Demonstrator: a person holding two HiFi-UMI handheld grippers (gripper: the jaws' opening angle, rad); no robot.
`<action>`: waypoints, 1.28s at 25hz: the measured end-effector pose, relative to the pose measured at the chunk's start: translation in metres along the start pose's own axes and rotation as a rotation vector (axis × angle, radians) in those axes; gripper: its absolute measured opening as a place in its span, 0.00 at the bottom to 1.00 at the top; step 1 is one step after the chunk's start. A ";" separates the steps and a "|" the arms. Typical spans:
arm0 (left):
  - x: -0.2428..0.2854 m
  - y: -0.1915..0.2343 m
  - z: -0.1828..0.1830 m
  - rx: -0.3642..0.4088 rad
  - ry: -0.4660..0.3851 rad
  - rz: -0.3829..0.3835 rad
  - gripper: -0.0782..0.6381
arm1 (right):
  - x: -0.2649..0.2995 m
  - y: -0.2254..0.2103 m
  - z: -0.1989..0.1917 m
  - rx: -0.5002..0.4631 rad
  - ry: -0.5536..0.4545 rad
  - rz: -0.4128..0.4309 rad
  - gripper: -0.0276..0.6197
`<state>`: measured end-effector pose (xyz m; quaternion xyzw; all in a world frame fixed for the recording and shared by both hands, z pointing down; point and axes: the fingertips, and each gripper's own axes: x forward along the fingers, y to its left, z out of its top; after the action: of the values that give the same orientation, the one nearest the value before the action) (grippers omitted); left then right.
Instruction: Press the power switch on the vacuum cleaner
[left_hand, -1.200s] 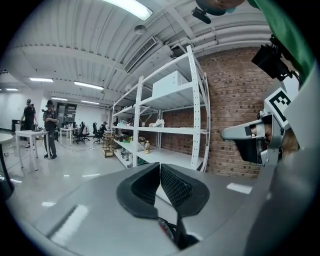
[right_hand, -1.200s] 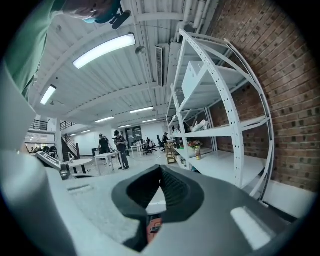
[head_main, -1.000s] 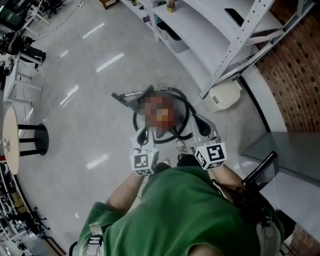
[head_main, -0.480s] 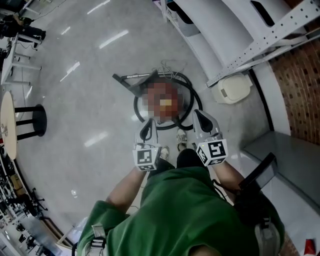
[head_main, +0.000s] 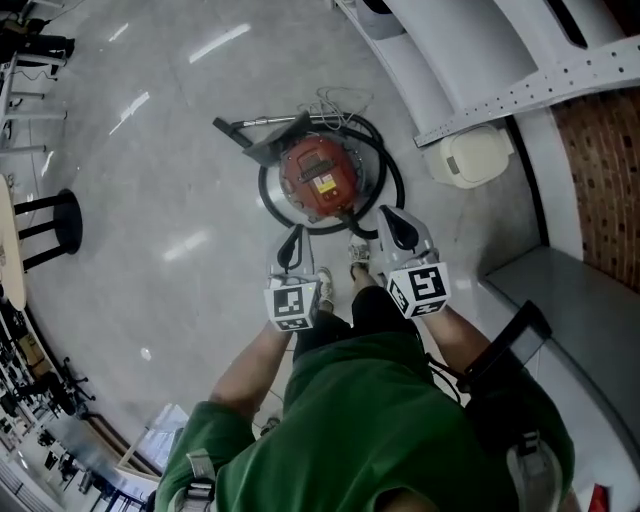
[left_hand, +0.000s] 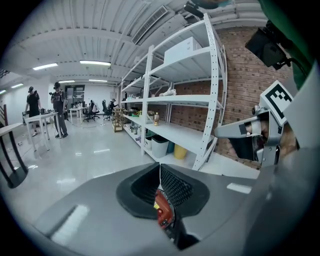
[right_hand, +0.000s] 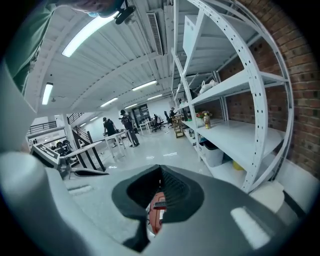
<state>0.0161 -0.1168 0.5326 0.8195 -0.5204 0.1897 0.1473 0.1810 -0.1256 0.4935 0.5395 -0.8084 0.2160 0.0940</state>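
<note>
1. The red vacuum cleaner (head_main: 318, 178) stood on the pale floor (head_main: 150, 200), just ahead of the person's shoes, ringed by its black hose (head_main: 264, 195).
2. A grey nozzle (head_main: 266, 150) lay at its far left side.
3. The left tongs (head_main: 292, 245) hovered above the floor near the cleaner's near edge, apart from it, with the jaws closed together and nothing between them.
4. The right tongs (head_main: 392, 230) hung level with them on the other side, likewise pressed together and empty.
5. Both gripper views showed only a red sliver of the cleaner below the closed pads.
6. The power switch could not be picked out.
7. White shelving (head_main: 470, 60) ran along the right, with a cream-coloured box (head_main: 470, 158) at its foot.
</note>
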 end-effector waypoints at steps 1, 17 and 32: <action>0.004 -0.001 -0.004 0.002 0.007 0.000 0.12 | 0.004 -0.002 -0.005 0.001 0.009 0.004 0.05; 0.054 -0.008 -0.084 -0.014 0.151 0.008 0.12 | 0.052 -0.016 -0.083 -0.020 0.155 0.058 0.05; 0.104 0.006 -0.167 -0.012 0.251 0.006 0.12 | 0.111 -0.022 -0.174 -0.036 0.260 0.090 0.05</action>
<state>0.0247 -0.1285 0.7291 0.7869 -0.5014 0.2879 0.2156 0.1427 -0.1465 0.6965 0.4684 -0.8165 0.2733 0.1978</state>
